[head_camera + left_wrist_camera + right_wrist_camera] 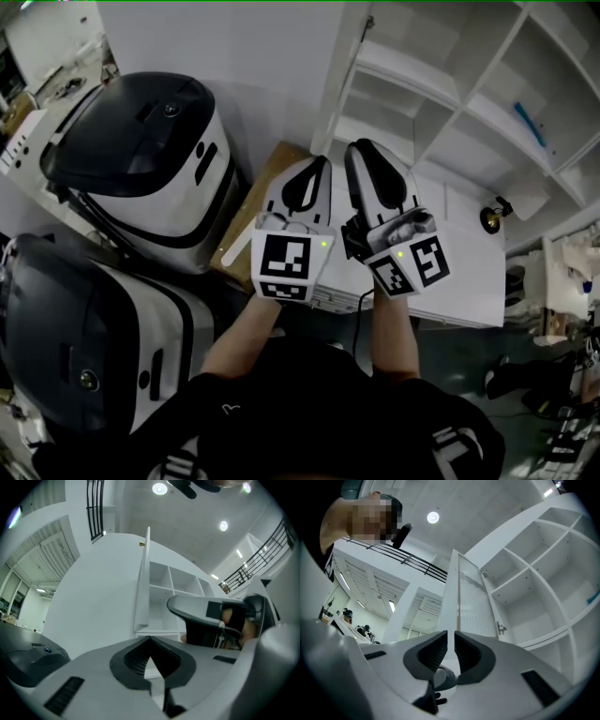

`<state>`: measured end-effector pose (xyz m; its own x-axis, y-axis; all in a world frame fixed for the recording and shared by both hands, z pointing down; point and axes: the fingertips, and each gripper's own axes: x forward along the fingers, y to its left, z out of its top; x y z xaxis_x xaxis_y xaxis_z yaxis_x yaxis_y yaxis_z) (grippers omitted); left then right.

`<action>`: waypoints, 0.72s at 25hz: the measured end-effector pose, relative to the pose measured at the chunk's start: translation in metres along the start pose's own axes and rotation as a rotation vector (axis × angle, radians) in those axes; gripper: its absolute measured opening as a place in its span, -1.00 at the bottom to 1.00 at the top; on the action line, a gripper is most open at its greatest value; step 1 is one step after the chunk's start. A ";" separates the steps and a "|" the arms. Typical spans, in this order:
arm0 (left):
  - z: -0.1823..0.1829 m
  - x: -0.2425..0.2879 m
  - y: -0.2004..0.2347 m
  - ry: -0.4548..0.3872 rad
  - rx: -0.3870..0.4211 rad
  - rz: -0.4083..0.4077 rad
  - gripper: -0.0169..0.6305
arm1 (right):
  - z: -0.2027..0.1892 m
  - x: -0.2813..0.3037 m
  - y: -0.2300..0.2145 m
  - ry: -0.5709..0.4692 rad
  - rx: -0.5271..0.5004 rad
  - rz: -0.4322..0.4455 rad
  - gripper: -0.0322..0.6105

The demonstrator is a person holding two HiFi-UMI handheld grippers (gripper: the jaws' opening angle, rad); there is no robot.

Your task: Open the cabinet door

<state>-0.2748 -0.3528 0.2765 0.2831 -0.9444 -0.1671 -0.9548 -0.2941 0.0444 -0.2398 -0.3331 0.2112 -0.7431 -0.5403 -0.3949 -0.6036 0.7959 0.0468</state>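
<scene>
Cabinet door [473,602] stands wide open, task seemingly done; left hand-held gripper [150,639] closed empty, right hand-held gripper [451,635] slightly parted.

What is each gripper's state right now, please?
Left gripper: shut, empty.
Right gripper: slightly open, gripping nothing; the cabinet door edge shows beyond the gap.

Left hand-held gripper [150,641] jaw tips together, empty; cabinet door [143,583] edge-on, open shelves [171,588] beyond.

White cabinet door [469,599], ribbed inner face, swung open, hinged beside shelving [534,559].
</scene>
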 end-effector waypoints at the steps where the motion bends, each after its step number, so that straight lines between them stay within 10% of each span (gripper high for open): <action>1: -0.002 0.003 -0.006 0.001 -0.005 -0.017 -0.93 | -0.001 -0.006 -0.005 0.008 -0.008 -0.024 -0.71; 18: -0.037 0.039 -0.132 0.045 -0.046 -0.257 -0.93 | -0.010 -0.145 -0.095 0.160 -0.144 -0.458 -0.83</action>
<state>-0.1343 -0.3562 0.3004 0.5208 -0.8429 -0.1349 -0.8459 -0.5308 0.0509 -0.0774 -0.3325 0.2731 -0.4207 -0.8693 -0.2595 -0.9034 0.4277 0.0318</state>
